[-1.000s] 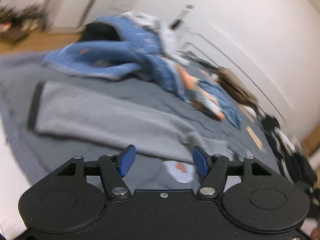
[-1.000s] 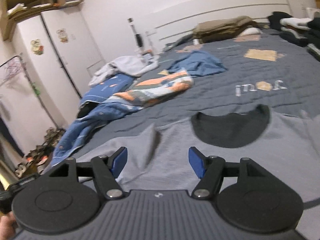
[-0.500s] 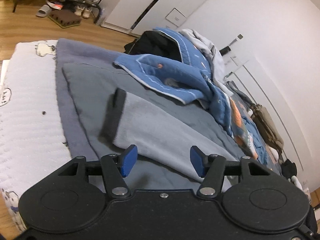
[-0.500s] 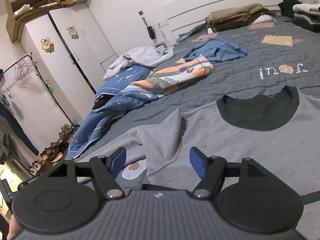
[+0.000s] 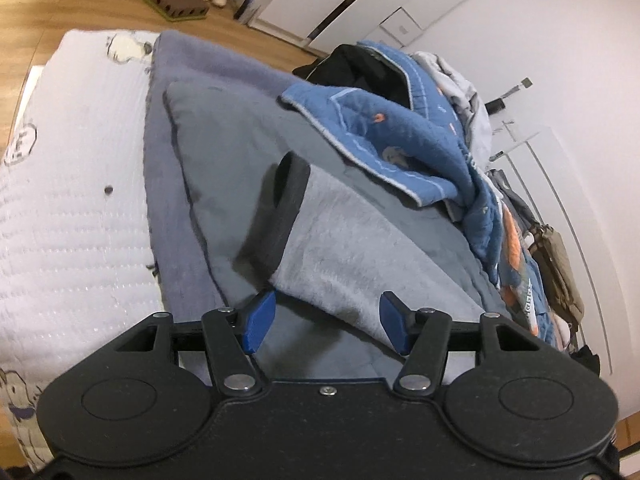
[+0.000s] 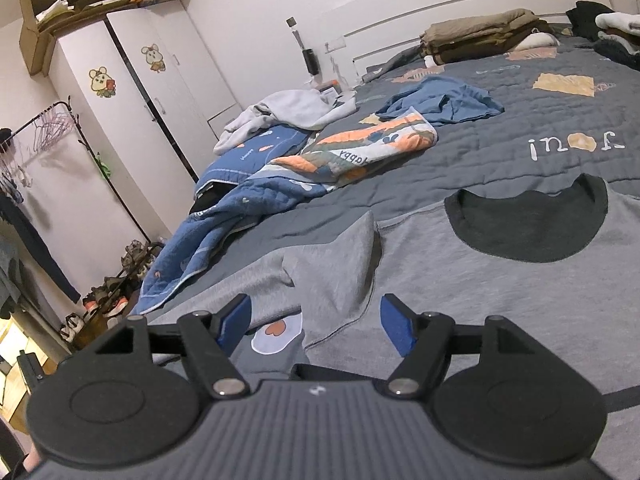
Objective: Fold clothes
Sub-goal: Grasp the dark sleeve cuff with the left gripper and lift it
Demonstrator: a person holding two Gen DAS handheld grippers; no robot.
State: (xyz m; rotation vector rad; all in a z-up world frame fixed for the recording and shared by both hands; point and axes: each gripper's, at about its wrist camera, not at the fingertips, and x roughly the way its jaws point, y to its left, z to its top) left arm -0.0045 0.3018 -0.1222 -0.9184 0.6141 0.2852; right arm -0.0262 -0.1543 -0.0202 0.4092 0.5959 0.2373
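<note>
Keeping both jaws open and empty, we bring the left hand-held gripper (image 5: 322, 322) onto the grey sleeve (image 5: 360, 264) near its dark cuff (image 5: 286, 208), while the right hand-held gripper (image 6: 316, 322) waits above the sweatshirt (image 6: 500, 292).

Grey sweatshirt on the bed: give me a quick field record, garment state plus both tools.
garment: grey sweatshirt, spread flat on the bed
collar: dark, facing up
sleeve: dark cuff, lying across the bedding
left tool: open, sleeve edge between the pads, not pinched
right tool: open, over the sleeve fold
nearby: blue quilt
</note>
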